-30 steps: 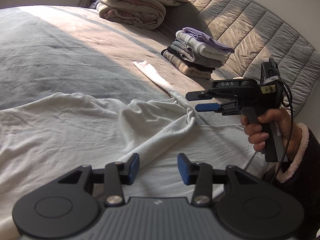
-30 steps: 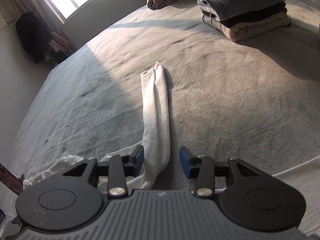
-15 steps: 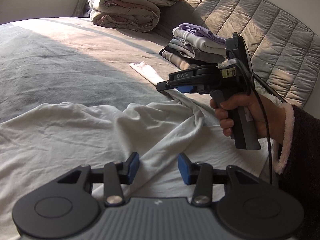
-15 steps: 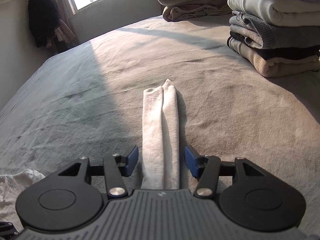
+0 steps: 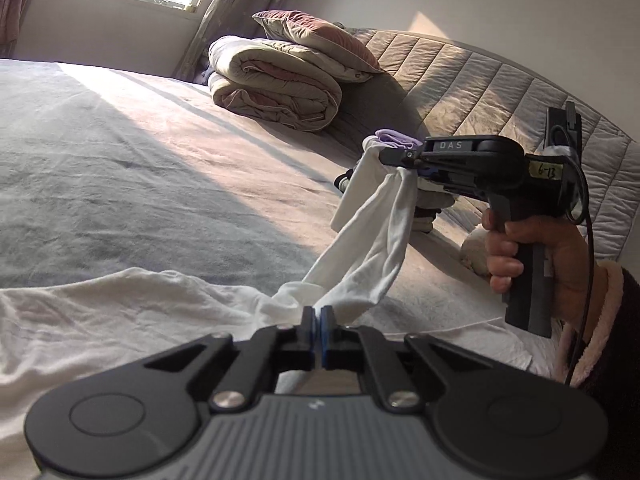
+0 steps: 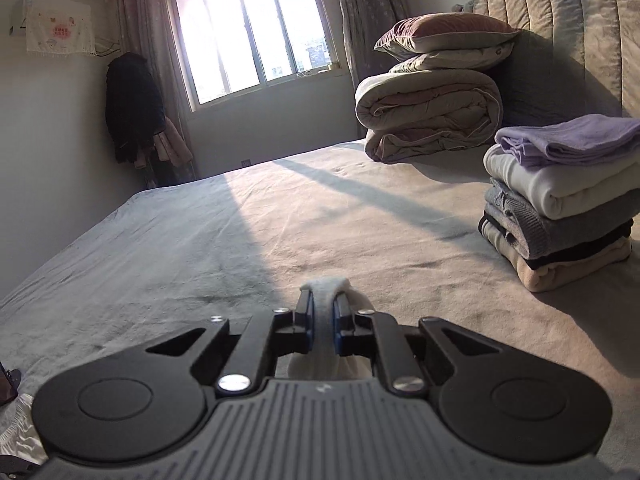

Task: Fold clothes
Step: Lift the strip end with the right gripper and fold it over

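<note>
A white long-sleeved garment (image 5: 120, 312) lies crumpled on the grey bed (image 5: 120, 168). My left gripper (image 5: 319, 320) is shut on the garment where the sleeve (image 5: 376, 240) meets the body. My right gripper (image 5: 400, 160) is shut on the sleeve's end and holds it lifted above the bed, so the sleeve hangs between the two grippers. In the right wrist view the right gripper (image 6: 323, 312) pinches a band of white sleeve fabric (image 6: 323, 284).
A stack of folded clothes (image 6: 560, 200) stands on the bed to the right, near the quilted headboard (image 5: 500, 92). A folded duvet with pillows (image 6: 428, 116) lies at the head of the bed. A window (image 6: 252, 32) is on the far wall.
Both grippers have shut: the left on the garment at the sleeve's base, the right on the sleeve's end. The right gripper has lifted the sleeve off the bed.
</note>
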A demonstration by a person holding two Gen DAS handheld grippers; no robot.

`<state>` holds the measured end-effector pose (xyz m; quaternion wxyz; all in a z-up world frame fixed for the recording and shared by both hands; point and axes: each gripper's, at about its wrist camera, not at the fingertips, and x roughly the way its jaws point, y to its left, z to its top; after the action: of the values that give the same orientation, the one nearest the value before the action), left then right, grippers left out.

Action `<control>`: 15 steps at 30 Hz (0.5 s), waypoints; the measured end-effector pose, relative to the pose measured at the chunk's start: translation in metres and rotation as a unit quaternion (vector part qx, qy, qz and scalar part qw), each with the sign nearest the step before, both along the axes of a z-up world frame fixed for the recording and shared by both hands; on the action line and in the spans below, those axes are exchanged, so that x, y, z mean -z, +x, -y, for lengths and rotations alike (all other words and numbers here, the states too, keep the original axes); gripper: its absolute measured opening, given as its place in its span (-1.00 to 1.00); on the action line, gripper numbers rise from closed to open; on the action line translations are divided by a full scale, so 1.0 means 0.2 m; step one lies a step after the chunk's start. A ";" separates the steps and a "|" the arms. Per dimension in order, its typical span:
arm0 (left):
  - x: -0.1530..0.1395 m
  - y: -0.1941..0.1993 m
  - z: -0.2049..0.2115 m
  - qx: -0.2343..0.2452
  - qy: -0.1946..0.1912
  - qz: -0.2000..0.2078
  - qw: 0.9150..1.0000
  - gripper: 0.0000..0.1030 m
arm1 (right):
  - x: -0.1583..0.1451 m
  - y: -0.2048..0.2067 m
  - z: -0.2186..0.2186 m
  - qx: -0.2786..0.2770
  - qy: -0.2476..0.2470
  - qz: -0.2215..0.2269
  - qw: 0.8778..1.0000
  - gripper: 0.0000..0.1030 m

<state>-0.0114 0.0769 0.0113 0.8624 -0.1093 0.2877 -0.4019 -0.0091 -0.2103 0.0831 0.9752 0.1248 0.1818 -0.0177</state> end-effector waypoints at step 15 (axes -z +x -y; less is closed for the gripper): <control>-0.16 -0.05 -0.33 0.016 -0.120 0.007 0.993 -0.97 | -0.25 -0.30 -0.14 0.045 -0.091 0.067 0.993 -0.77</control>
<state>-0.0208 0.1436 0.0435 0.8388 -0.2045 0.2328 -0.4476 -0.0681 -0.1828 0.1324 0.9907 0.0447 0.1079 -0.0701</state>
